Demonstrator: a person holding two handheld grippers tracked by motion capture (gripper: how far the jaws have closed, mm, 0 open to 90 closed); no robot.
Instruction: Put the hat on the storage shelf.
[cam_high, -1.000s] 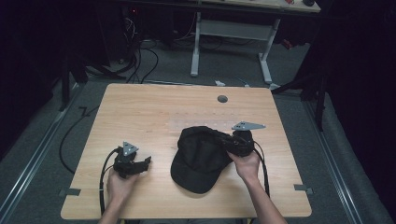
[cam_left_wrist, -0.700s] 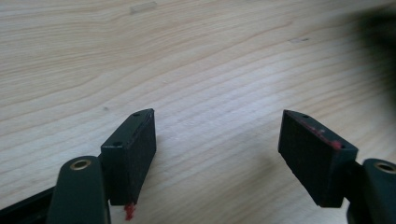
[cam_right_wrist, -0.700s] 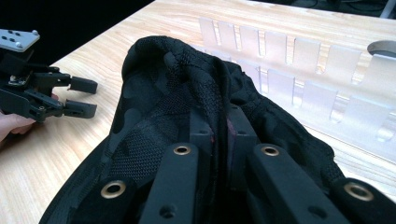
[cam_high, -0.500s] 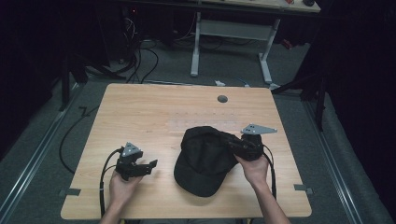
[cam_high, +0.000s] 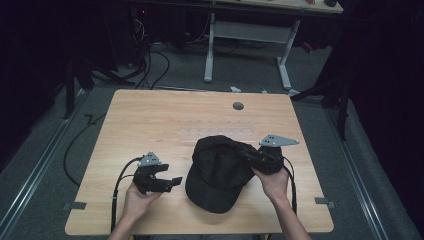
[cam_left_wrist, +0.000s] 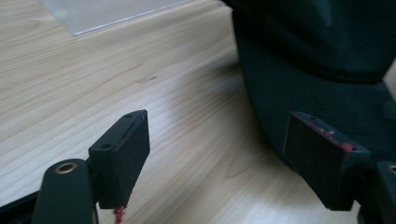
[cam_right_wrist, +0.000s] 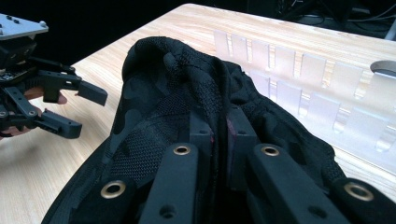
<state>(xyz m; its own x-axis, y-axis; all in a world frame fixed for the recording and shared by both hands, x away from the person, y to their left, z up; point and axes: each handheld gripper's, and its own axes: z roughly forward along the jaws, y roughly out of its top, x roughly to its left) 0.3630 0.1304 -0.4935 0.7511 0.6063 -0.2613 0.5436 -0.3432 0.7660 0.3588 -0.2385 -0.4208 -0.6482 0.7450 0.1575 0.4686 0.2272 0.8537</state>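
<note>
The right gripper (cam_right_wrist: 218, 135) pinches only a thin fold of the black cap (cam_high: 220, 170) lying mid-table, so a tug could slip it free, while the left gripper (cam_left_wrist: 224, 158) (jaws wide apart) waits just beside the cap's brim.

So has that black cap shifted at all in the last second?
Yes. The black cap, pinched in the right tongs, has slid toward the person's right, farther past the grey grommet in the wooden table.
</note>
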